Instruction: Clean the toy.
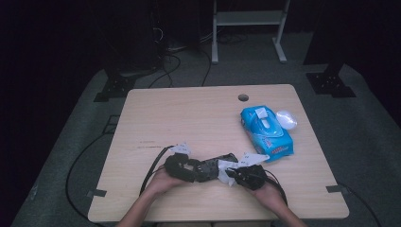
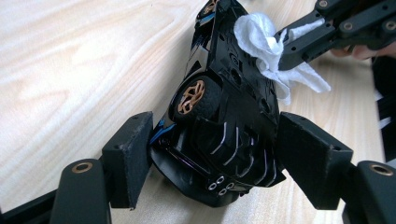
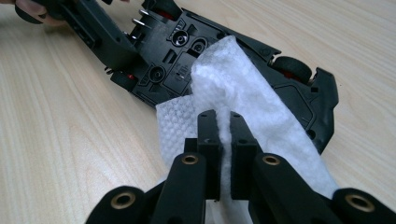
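High view: toy car (image 1: pixel 208 169) sits near the bench's (image 1: pixel 189 118) front edge, abt mid-width, between both hands; left hand-held gripper (image 1: pixel 182 168) on its left end, right hand-held gripper (image 1: pixel 234 174) at its right end w/ a white wipe (image 1: pixel 226 166). Blue wipes pack (image 1: pixel 266 132) lies nr the right edge. Left gripper view: left jaws clamp the black car (image 2: pixel 229 116) by its rear, underside turned up, gold wheel showing; wipe (image 2: pixel 261 42) touches the chassis. Right gripper view: right jaws pinched tight on the wipe (image 3: pixel 233 93), which is pressed on the car's underside (image 3: pixel 187 51).
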